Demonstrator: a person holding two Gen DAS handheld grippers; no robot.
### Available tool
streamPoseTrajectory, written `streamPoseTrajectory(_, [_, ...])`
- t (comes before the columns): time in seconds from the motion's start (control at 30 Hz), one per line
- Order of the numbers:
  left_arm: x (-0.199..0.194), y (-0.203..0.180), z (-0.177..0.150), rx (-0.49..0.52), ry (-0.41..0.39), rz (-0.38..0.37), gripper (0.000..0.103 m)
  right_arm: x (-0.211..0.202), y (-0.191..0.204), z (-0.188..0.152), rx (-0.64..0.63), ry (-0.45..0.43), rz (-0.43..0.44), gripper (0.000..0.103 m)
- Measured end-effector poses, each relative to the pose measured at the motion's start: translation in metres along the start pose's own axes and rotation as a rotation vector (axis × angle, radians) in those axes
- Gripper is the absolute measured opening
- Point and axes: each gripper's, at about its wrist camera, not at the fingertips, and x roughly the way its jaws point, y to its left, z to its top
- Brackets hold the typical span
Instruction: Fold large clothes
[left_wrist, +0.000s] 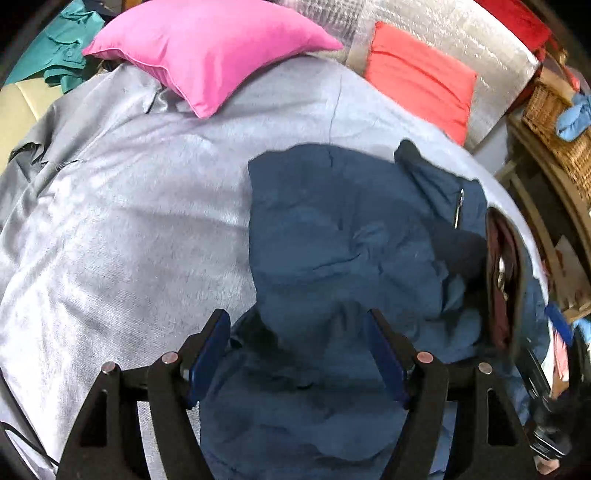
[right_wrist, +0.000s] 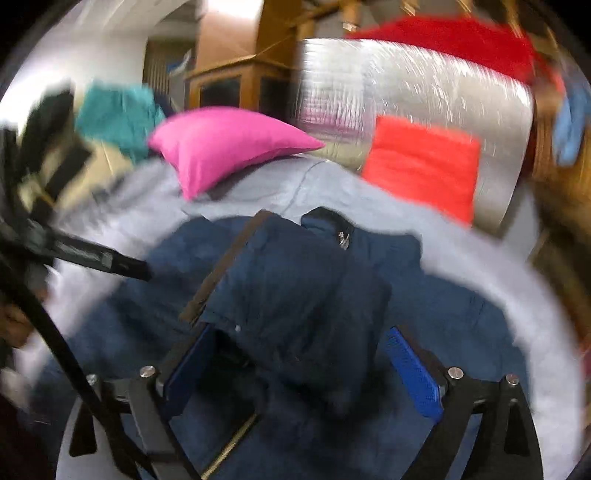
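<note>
**So, navy jacket half bundled on the grey bed cover**

Okay, the navy jacket (left_wrist: 332, 236) lies spread on the grey bed cover (left_wrist: 129, 206), right ahead of and underneath the left tongs (left_wrist: 297, 339); those tongs are released, blue pads wide apart, with jacket fabric sitting in the gap between them but not pinched; the cloth just runs under both fingers. Off to the right of those tongs a zipper pull (left_wrist: 459, 206) shows near the jacket's edge, and beside that there's a dark reddish lining (left_wrist: 502, 280) where the garment opens up.

From the right wrist view everything's pretty smeared with blur; the right tongs (right_wrist: 303, 354) are spread wide too, and a thick folded lump of the jacket (right_wrist: 295, 288) bulges up between the pads; whether either pad actually presses on it I can't tell, but the fingers are clearly not closed on it. To the left of those tongs a black strap or bar crosses the picture; too blurry to say more.

Beyond both tongs, at the far end of the bed, sits a pink pillow (left_wrist: 207, 51); to its right a coral red cushion (left_wrist: 421, 77) leans against a silvery quilted roll (left_wrist: 461, 33); a teal garment (left_wrist: 55, 48) lies far left; a wicker basket (left_wrist: 554, 122) stands far right.
</note>
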Motion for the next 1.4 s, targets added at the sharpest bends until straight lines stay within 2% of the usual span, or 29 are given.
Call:
streamPoseTrajectory(0.07, [0.000,-0.006,-0.002,0.020,0.005,0.003,0.075,0.013,0.002,0.003,0.014,0.013,-0.056,0.091])
streamPoseTrajectory(0.1, [-0.001,-0.008,-0.004,0.026,0.007,0.002,0.075,0.015,-0.009,0.004,0.083,0.006,-0.061,0.088])
streamPoseTrajectory(0.17, [-0.004,-0.009,-0.009,0.031,0.013,-0.003,0.075,0.014,-0.041,0.004,0.256,-0.011,-0.066,0.087])
streamPoseTrajectory(0.27, [-0.003,-0.010,-0.008,0.029,0.017,0.002,0.075,0.003,-0.107,-0.013,0.585,-0.022,-0.105,0.087])
streamPoseTrajectory(0.37, [0.004,-0.008,-0.003,0.012,0.015,0.001,0.075,-0.006,-0.157,-0.037,0.796,-0.003,-0.161,0.086])
streamPoseTrajectory(0.4, [0.004,-0.008,-0.003,0.009,0.014,0.001,0.075,-0.007,-0.169,-0.045,0.856,0.002,-0.126,0.086])
streamPoseTrajectory(0.5, [0.003,-0.006,-0.001,0.010,0.002,0.001,0.075,-0.001,-0.202,-0.071,1.079,0.003,0.133,0.086])
streamPoseTrajectory(0.53, [0.006,-0.004,0.002,0.009,-0.004,-0.001,0.075,0.002,-0.208,-0.078,1.132,0.000,0.192,0.086])
streamPoseTrajectory(0.63, [0.004,0.001,0.006,0.006,-0.027,-0.003,0.075,0.010,-0.219,-0.092,1.237,-0.016,0.327,0.086])
streamPoseTrajectory(0.7, [0.003,0.005,0.007,0.000,-0.037,0.006,0.075,0.006,-0.223,-0.098,1.298,-0.079,0.422,0.086])
streamPoseTrajectory(0.77, [0.002,0.011,0.009,-0.010,-0.045,0.017,0.075,-0.006,-0.231,-0.103,1.337,-0.141,0.461,0.086])
streamPoseTrajectory(0.8, [0.002,0.013,0.010,-0.015,-0.048,0.018,0.075,-0.011,-0.233,-0.105,1.336,-0.144,0.434,0.087])
streamPoseTrajectory(0.87, [0.002,0.017,0.011,-0.021,-0.048,0.015,0.075,-0.013,-0.235,-0.106,1.305,-0.080,0.340,0.088])
streamPoseTrajectory(1.03, [0.007,0.012,0.012,-0.007,-0.035,0.013,0.075,0.011,-0.218,-0.111,1.279,0.081,0.307,0.085])
streamPoseTrajectory(1.07, [0.008,0.011,0.012,-0.005,-0.034,0.008,0.075,0.014,-0.214,-0.108,1.258,0.100,0.294,0.074])
streamPoseTrajectory(1.1, [0.010,0.009,0.012,0.002,-0.034,0.001,0.075,0.019,-0.215,-0.107,1.238,0.111,0.287,0.054])
streamPoseTrajectory(1.17, [0.014,0.007,0.012,0.013,-0.025,-0.005,0.075,0.029,-0.208,-0.100,1.193,0.136,0.271,0.030])
streamPoseTrajectory(1.2, [0.017,0.007,0.013,0.010,-0.018,-0.005,0.075,0.036,-0.207,-0.100,1.174,0.148,0.264,0.022])
streamPoseTrajectory(1.3, [0.024,0.009,0.013,0.000,-0.004,0.002,0.075,0.040,-0.201,-0.096,1.113,0.153,0.205,0.012])
streamPoseTrajectory(1.4, [0.025,0.011,0.014,-0.005,0.001,0.015,0.075,0.016,-0.191,-0.084,1.021,0.090,0.140,0.010])
